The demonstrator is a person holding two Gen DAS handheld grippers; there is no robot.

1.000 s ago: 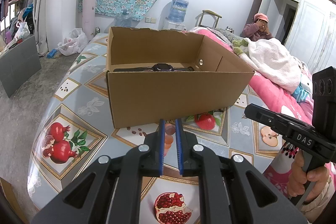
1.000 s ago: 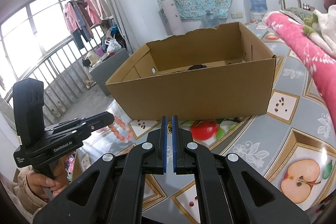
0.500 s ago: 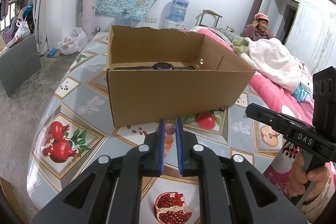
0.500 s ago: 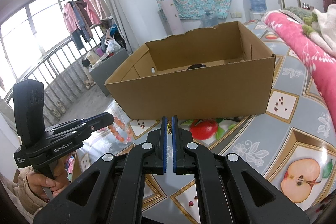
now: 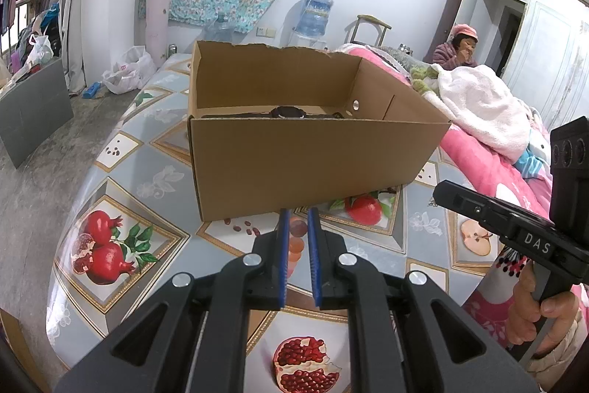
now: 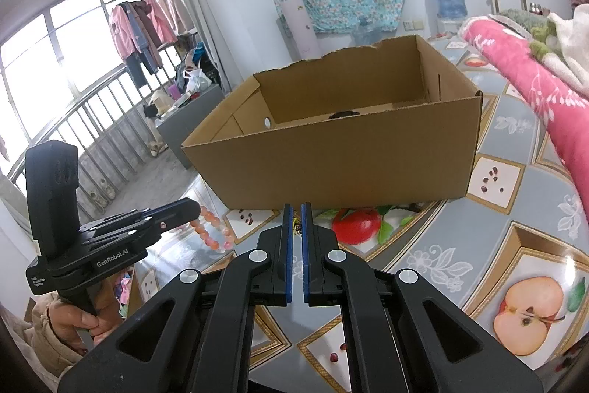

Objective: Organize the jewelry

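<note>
An open cardboard box (image 5: 305, 168) stands on the fruit-print table; it also shows in the right wrist view (image 6: 342, 157). A dark watch (image 5: 288, 113) lies inside it, just visible over the near wall. A pink bead bracelet (image 5: 296, 244) lies on the table in front of the box, between the left fingers; in the right wrist view the bracelet (image 6: 213, 231) lies beside the left gripper's tip. My left gripper (image 5: 296, 214) hovers over it, jaws nearly closed, gripping nothing I can see. My right gripper (image 6: 296, 209) is shut, with a small dark-and-yellow item (image 6: 296, 227) showing in the slit.
A pink quilt (image 6: 533, 80) and white blanket (image 5: 478, 109) lie along the table's right side. A person (image 5: 460, 46) sits at the back right. The table edge (image 5: 79, 194) drops to the floor on the left. Clothes rack and window railing (image 6: 110, 120) are far left.
Almost nothing has moved; both grippers hold their places before the box. The person at the back has shifted her hand at her face.
</note>
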